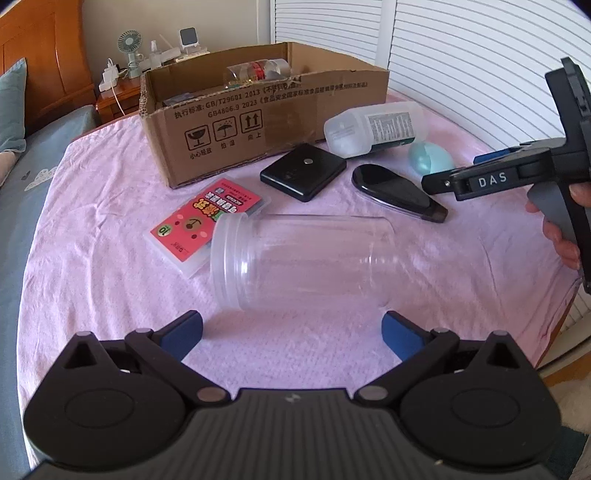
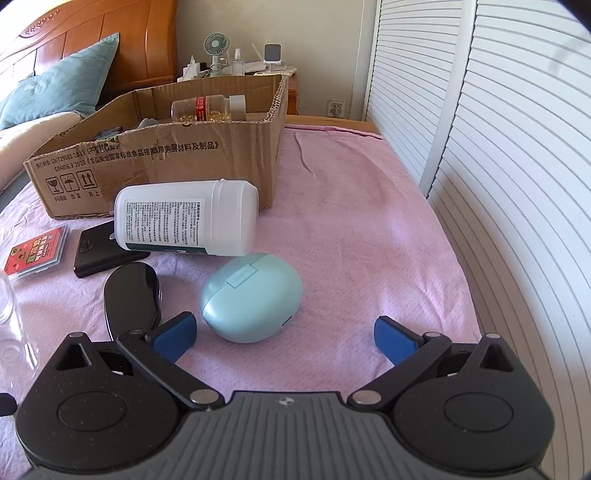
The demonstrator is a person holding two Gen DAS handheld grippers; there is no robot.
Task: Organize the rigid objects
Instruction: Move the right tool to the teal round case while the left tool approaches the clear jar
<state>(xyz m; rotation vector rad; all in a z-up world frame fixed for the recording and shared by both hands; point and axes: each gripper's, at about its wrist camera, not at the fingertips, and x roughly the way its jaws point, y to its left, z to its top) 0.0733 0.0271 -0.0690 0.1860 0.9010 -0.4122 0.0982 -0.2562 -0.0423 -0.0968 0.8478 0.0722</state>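
Observation:
A clear plastic jar point(image 1: 299, 258) lies on its side on the pink cloth, just ahead of my open, empty left gripper point(image 1: 291, 332). A mint earbud case point(image 2: 251, 297) lies just ahead of my open, empty right gripper point(image 2: 284, 334), slightly left of its centre. A white bottle point(image 2: 186, 218) lies on its side behind the case. A black square device point(image 1: 303, 171), a black oval case point(image 1: 395, 192) and a red card pack point(image 1: 207, 221) lie between them. The cardboard box point(image 1: 258, 122) holds a pill bottle point(image 2: 208, 107). The right gripper also shows in the left wrist view point(image 1: 461, 173).
White slatted doors point(image 2: 498, 147) run along the right side of the bed. A teal pillow point(image 2: 59, 88) and wooden headboard point(image 2: 110, 33) are at the far left. A nightstand point(image 1: 114, 92) with a fan and chargers stands behind the box.

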